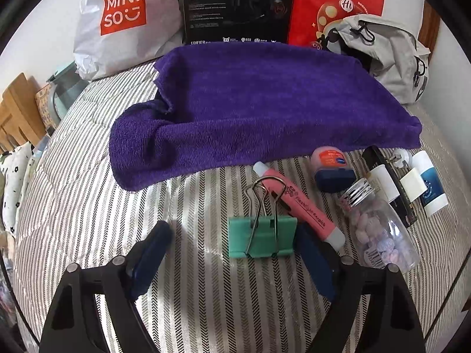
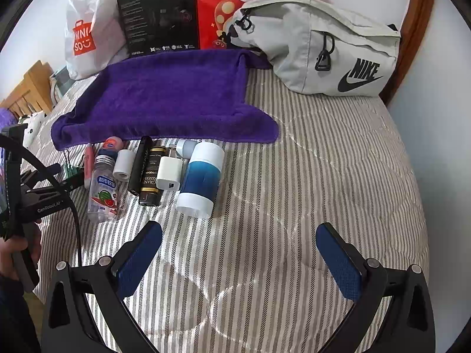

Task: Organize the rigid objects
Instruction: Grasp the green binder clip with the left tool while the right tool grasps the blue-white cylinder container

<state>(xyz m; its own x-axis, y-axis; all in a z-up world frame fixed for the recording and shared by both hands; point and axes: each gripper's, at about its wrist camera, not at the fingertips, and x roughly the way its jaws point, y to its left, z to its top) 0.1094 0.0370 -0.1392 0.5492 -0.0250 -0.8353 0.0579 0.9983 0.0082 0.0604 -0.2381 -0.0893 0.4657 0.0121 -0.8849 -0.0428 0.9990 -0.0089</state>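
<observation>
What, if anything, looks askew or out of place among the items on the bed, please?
Nothing is spilled or damaged. The purple towel is rumpled, its left corner bunched up. The small items below it lie jumbled; the pink highlighter slants behind the green binder clip, and the candy bottle lies on its side.

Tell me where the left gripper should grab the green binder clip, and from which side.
Probably the green body, not the wire handles. It lies flat on the bedspread between the open left gripper fingers, handles pointing away. Come from above, pads closing across its side edges; the pink tube crowds the right side.
</observation>
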